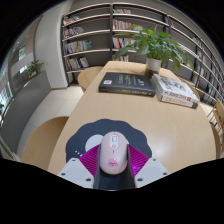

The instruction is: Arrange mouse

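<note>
A white mouse (113, 150) with a pink wheel and pink mark sits between my fingers. My gripper (113, 162) is shut on the mouse, and the magenta pads (92, 156) press on both of its sides. The mouse is over a dark mouse pad (84, 132) that lies on the near part of the wooden table (110, 105). I cannot tell whether the mouse rests on the pad or hangs just above it.
A dark book (126, 83) and a white book (176, 92) lie on the far part of the table. A potted plant (155, 45) stands behind them. Bookshelves (90, 35) line the back wall. The table's curved left edge (62, 120) drops to the floor.
</note>
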{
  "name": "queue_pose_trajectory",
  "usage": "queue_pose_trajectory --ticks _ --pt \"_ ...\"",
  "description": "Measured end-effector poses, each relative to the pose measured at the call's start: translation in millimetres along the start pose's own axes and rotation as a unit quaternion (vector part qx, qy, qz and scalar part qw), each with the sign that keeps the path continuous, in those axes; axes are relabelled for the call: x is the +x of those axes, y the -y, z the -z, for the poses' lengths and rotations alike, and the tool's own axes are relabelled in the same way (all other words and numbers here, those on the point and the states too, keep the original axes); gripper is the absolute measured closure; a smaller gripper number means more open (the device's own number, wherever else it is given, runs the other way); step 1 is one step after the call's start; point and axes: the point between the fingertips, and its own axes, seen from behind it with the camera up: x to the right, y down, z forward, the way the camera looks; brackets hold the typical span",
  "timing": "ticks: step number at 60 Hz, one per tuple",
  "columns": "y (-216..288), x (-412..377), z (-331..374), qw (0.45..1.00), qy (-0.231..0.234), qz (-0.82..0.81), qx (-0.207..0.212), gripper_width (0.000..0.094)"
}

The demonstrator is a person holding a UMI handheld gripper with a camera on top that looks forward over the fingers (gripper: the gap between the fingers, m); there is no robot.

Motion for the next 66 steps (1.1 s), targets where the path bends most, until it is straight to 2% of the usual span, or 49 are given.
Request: queue_pose_trajectory --ticks 3,6,10,11,14,25,30,45,66 --pt "1 0 -2 1.0 -0.001 -0.01 -0.004 0.0487" --pt "-1 2 1 1.0 -0.002 -0.017 -0.017 0.0407" --pt "1 9 11 0.999 -0.012 -0.023 -0.03 0.0061" --pt "4 10 15 0.999 -0.011 -0.024 -0.027 0.0054" --pt "18 11 33 1.0 -0.006 -0.027 -0.014 0.0092" --pt "64 41 132 0.998 -0.011 -0.031 0.045 0.007" --pt "66 55 178 0.998 -0.011 -0.03 0.063 0.007" --pt "21 108 269 0.996 -0.028 -0.02 0.077 0.0077" --pt "-41 148 330 0.996 -0.029 -0.03 0.081 0.0079"
